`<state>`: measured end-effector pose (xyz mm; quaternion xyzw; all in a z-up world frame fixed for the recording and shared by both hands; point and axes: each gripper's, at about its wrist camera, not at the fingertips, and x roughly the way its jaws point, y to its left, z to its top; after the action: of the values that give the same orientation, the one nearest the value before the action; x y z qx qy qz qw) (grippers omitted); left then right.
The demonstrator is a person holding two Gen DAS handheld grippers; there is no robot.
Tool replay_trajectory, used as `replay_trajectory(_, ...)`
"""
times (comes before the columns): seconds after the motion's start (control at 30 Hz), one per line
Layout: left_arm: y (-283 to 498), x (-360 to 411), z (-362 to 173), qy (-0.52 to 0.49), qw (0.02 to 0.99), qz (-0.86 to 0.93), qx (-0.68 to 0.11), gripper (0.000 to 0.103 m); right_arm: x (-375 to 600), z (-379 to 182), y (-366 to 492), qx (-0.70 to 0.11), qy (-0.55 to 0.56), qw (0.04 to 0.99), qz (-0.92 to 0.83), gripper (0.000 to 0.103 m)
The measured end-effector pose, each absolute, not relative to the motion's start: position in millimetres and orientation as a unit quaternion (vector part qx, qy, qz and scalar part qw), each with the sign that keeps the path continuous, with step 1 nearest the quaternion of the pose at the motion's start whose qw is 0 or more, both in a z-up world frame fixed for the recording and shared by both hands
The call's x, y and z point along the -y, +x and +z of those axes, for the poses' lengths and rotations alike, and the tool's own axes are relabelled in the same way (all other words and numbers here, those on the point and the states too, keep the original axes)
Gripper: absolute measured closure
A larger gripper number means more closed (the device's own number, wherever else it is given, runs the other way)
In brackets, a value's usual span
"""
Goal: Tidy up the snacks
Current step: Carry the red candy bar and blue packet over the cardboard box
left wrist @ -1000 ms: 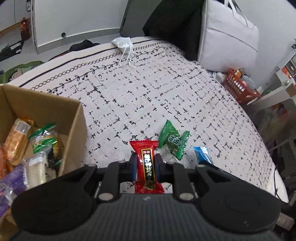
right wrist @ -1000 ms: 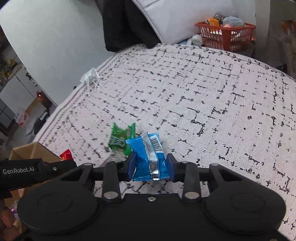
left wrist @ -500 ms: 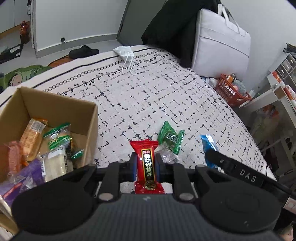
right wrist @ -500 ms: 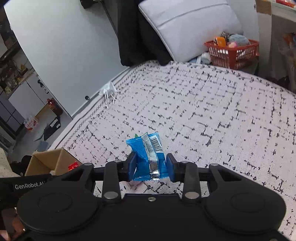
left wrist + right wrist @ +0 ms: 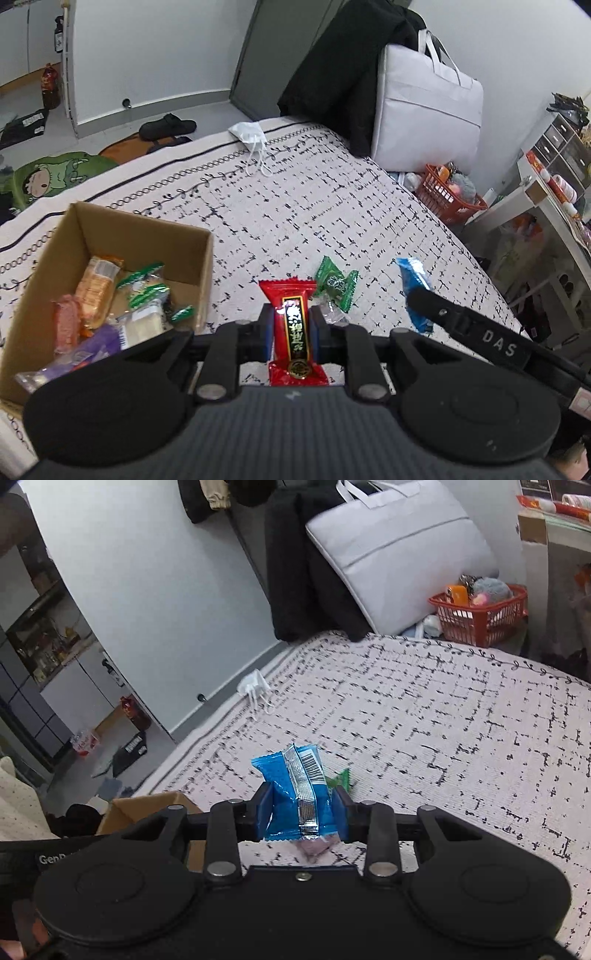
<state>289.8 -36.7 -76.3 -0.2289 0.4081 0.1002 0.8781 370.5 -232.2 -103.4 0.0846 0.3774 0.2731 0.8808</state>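
My left gripper (image 5: 291, 325) is shut on a red snack packet (image 5: 293, 325) with a black and gold label, held above the patterned bed cover. To its left stands an open cardboard box (image 5: 201, 258) with several wrapped snacks inside. A green packet (image 5: 336, 282) and a clear wrapper (image 5: 330, 312) lie on the cover just beyond the red one. My right gripper (image 5: 301, 806) is shut on a blue snack packet (image 5: 291, 786) with a silver seam and barcode, lifted off the bed. That blue packet (image 5: 412, 280) also shows at the right of the left wrist view. The box corner (image 5: 147, 808) appears low left.
A white face mask (image 5: 249, 134) lies near the bed's far edge. A grey bag (image 5: 424, 110) and black clothing (image 5: 340, 74) lean at the far corner. An orange basket (image 5: 448, 195) and a white shelf unit stand right of the bed. Slippers (image 5: 168, 127) lie on the floor.
Both grippers have risen off the bed with their packets. More of the box shows at the left, and the right gripper with the blue packet has come into the left wrist view.
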Motion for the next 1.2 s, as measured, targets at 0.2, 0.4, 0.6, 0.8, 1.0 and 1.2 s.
replay_trajectory(0.2, 273, 28, -62, -0.232, 0.881, 0.11, -0.397, 0.085, 225, -91, 352, -0.365, 0.084, 0.879, 0.295, 0.069)
replay_trajectory(0.4, 252, 14, -54, -0.231, 0.882, 0.127, -0.391, 0.085, 211, -80, 333, -0.356, 0.077, 0.875, 0.32, 0.069)
replay_trajectory(0.6, 233, -5, -46, -0.226, 0.884, 0.139, -0.386, 0.085, 198, -71, 319, -0.346, 0.071, 0.873, 0.337, 0.069)
replay_trajectory(0.8, 218, -20, -39, -0.221, 0.886, 0.142, -0.383, 0.085, 189, -63, 311, -0.337, 0.069, 0.874, 0.343, 0.069)
replay_trajectory(1.0, 206, -31, -37, -0.217, 0.888, 0.142, -0.381, 0.085, 177, -62, 305, -0.334, 0.056, 0.873, 0.351, 0.069)
replay_trajectory(1.2, 198, -54, -45, -0.231, 0.882, 0.144, -0.385, 0.085, 162, -61, 291, -0.334, 0.04, 0.869, 0.362, 0.069)
